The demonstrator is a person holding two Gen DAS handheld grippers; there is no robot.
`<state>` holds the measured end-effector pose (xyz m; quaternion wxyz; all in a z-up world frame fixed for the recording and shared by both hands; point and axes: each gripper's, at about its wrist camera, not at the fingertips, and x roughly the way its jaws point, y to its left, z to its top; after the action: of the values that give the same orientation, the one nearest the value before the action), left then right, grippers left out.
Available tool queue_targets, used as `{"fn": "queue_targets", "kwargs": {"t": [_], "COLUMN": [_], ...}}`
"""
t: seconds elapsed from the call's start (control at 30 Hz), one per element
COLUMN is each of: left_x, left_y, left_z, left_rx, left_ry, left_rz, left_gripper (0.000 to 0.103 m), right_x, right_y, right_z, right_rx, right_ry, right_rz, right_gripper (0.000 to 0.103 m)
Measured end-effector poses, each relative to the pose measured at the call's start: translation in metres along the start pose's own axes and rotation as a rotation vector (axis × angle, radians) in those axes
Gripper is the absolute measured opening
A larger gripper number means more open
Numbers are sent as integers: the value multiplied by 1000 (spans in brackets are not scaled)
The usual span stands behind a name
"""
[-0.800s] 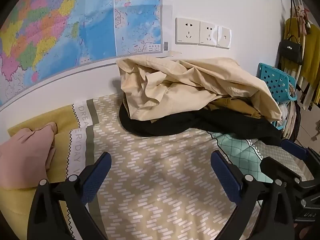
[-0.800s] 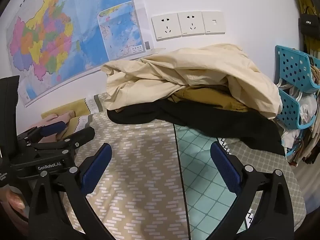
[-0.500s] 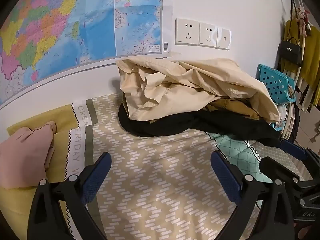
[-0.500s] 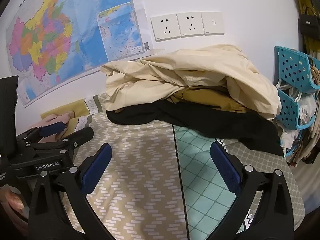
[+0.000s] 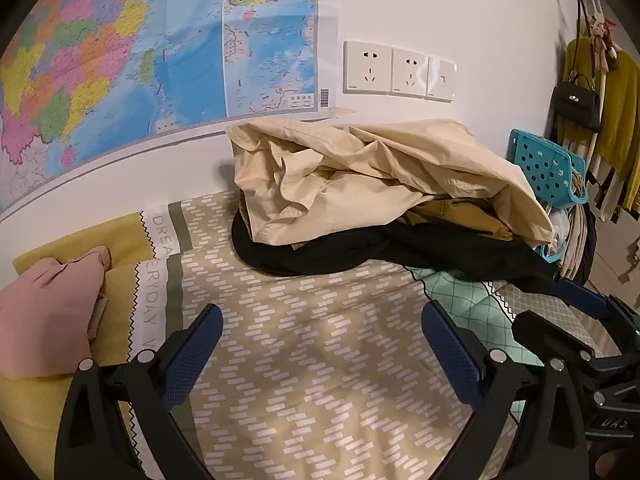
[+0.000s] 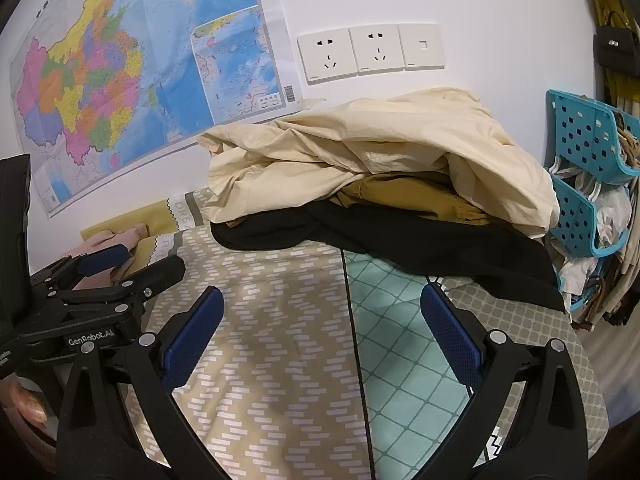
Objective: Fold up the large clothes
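A heap of clothes lies against the wall at the far side of the bed: a cream garment on top, a mustard one under it, a black one at the bottom. My left gripper is open and empty above the patterned bedspread, short of the heap. My right gripper is open and empty beside it, to the right. The left gripper also shows at the left edge of the right wrist view.
A pink folded garment lies on a yellow cover at the left. A wall map and sockets are behind the heap. A blue basket rack and hanging clothes stand at the right, past the bed's edge.
Both grippers have drifted slightly, so the clothes heap sits a little lower and nearer in both views. Both stay open and empty.
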<state>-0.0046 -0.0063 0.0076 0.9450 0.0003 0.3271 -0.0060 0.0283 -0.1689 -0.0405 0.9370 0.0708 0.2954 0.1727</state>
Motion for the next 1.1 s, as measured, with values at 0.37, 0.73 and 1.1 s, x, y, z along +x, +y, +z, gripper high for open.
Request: {"fn": "queue_targets", "kwargs": {"t": [0.37,0.73,1.1], "left_x": [0,3,9], "left_y": [-2,-3,-4], "left_z": [-2,-3,-4], "left_rx": [-1,-3,-7], "left_ry": [0,10,22], "left_rz": [-3,-2,-7], "left_gripper": [96,96,96], "right_x": [1,2,5], "right_y": [-1,-2,-4], "right_z": [-1,-1,-1], "right_rx": [1,-1,-12], "right_ry": [5,8,6], "right_rz": [-5,-8,-18], "right_gripper": [97,97,97]}}
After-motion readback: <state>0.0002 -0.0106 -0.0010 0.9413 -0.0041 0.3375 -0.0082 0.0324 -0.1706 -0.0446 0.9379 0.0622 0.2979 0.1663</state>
